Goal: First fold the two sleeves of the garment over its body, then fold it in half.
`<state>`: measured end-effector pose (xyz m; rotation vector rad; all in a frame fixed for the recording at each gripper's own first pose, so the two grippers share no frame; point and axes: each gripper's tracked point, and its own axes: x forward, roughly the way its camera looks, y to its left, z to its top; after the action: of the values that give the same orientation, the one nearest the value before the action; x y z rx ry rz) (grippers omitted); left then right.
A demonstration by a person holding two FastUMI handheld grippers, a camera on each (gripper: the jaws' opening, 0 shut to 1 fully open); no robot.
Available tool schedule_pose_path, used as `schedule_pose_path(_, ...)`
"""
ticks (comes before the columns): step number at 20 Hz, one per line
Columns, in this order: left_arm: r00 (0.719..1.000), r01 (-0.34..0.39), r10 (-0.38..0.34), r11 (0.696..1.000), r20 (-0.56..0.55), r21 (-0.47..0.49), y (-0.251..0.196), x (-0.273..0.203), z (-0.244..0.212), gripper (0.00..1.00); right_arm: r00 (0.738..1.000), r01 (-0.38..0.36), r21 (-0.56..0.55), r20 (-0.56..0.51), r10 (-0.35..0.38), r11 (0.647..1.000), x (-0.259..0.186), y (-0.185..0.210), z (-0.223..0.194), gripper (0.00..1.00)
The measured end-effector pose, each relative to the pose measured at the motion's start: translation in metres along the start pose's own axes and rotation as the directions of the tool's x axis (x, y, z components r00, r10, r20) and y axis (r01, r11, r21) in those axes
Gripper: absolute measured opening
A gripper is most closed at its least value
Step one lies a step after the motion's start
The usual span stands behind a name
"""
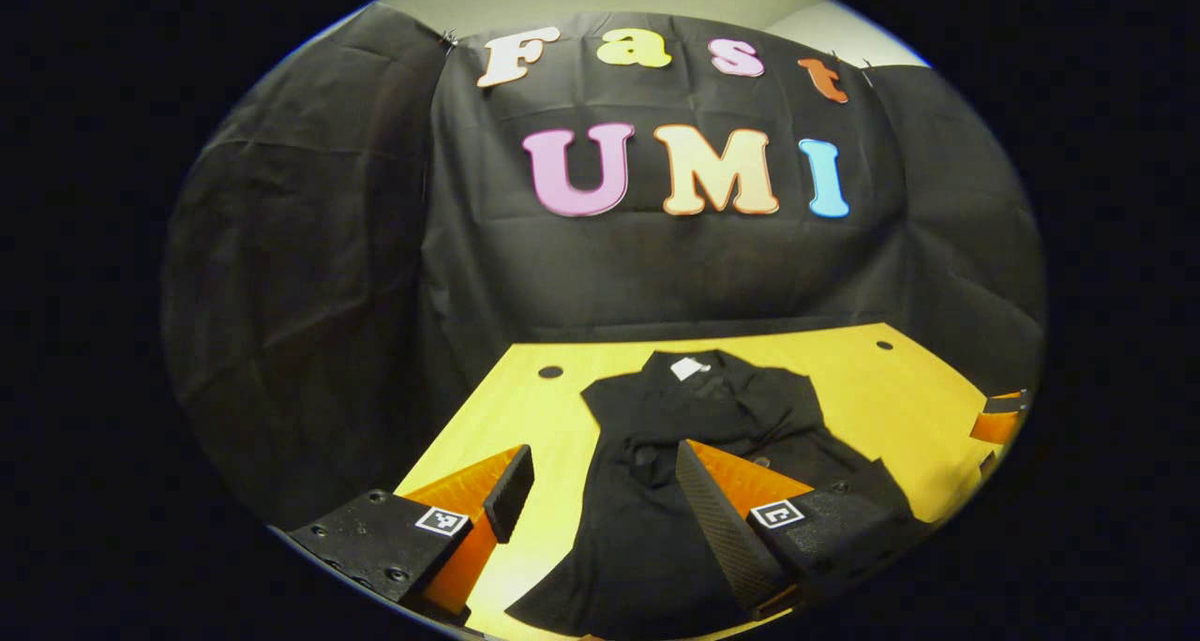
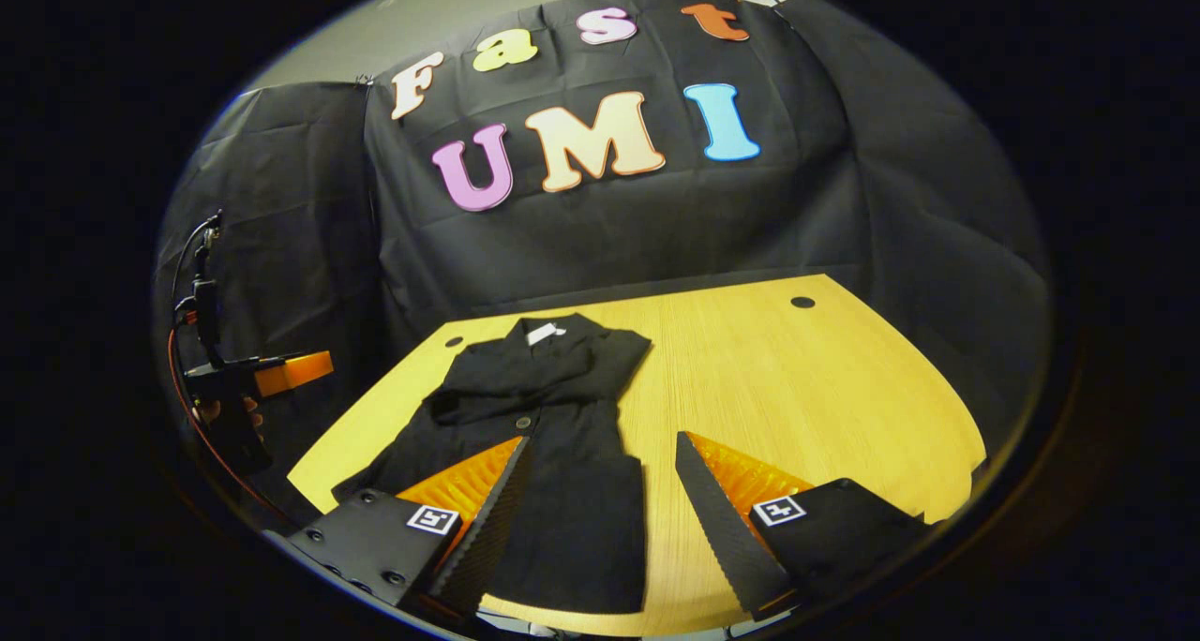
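Lying under both open grippers [image 1: 600, 491]: garment [image 2: 553, 435]

- The garment's [image 1: 694, 491] hem was cut off at the lower edge of the left gripper view.
- The right hand-held gripper's [image 2: 600, 491] left finger hid part of it.

- both views are dim overall; the counter [image 1: 900, 388] is the brightest surface, lit evenly from above with a mild sheen and no hard glare.
- the black garment [image 2: 553, 435] swallows the light, so its folds barely read against its own dark cloth.
- shadows are soft and short, hugging the garment's edges.
- fisheye distortion bends the counter's edges into curves and stretches things near the rim.
- focus is fairly sharp in the middle; the left hand-held gripper [image 1: 600, 491] looks slightly soft up close.
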<state>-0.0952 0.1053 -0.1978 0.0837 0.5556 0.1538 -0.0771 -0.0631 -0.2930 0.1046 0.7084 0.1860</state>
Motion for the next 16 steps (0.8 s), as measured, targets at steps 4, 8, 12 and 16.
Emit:
schedule_pose_path(4,0.995,-0.003,0.003,1.000,-0.097,-0.007,0.018,-0.013,-0.051,0.94,0.997,0.025,-0.024,-0.073,-0.027,0.999,0.000,0.007,-0.041,0.98)
schedule_pose_path(8,0.984,-0.008,-0.001,0.999,-0.181,-0.048,0.028,-0.019,-0.096,0.94,0.986,0.054,-0.040,-0.154,-0.059,0.998,0.002,0.006,-0.079,0.98)
schedule_pose_path(12,0.954,-0.005,-0.011,0.999,-0.300,-0.054,0.032,-0.028,-0.146,0.95,0.969,0.089,-0.055,-0.226,-0.099,0.995,0.006,-0.001,-0.111,0.98)
schedule_pose_path(16,0.930,0.017,-0.032,0.999,-0.366,-0.044,0.032,-0.032,-0.181,0.94,0.943,0.121,-0.060,-0.304,-0.133,0.991,0.014,-0.006,-0.141,0.98)
